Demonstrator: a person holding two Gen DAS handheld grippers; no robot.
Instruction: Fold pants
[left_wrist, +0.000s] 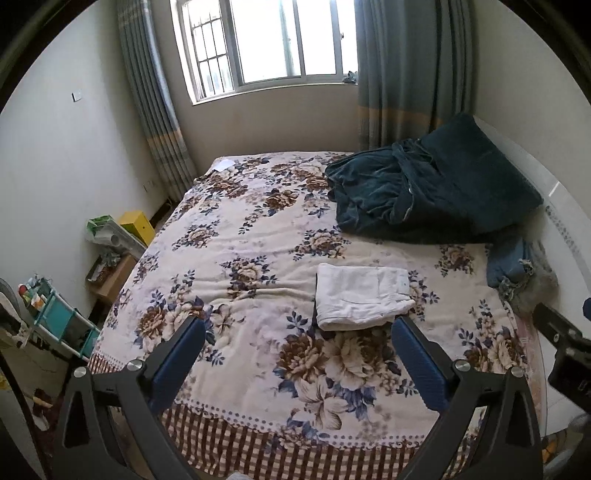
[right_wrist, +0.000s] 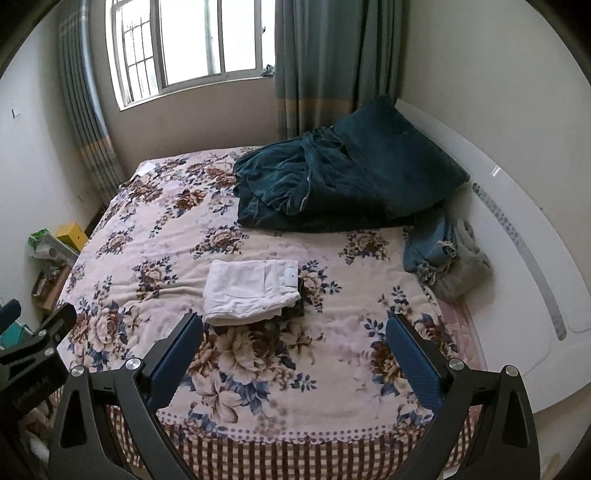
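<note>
White pants (left_wrist: 364, 297) lie folded into a compact rectangle on the flowered bedspread (left_wrist: 240, 229), with a dark garment partly showing beneath them. They also show in the right wrist view (right_wrist: 251, 291). My left gripper (left_wrist: 297, 332) is open and empty, held above the bed's near edge, just short of the pants. My right gripper (right_wrist: 294, 328) is open and empty too, in front of the pants and slightly right of them. Each gripper's body shows at the edge of the other's view.
A crumpled dark teal blanket (left_wrist: 424, 188) and a pillow lie at the bed's far right. Folded blue and grey clothes (right_wrist: 443, 258) sit by the white headboard (right_wrist: 517, 258). A yellow box (left_wrist: 138, 225) and a teal shelf rack (left_wrist: 55, 314) stand on the left floor.
</note>
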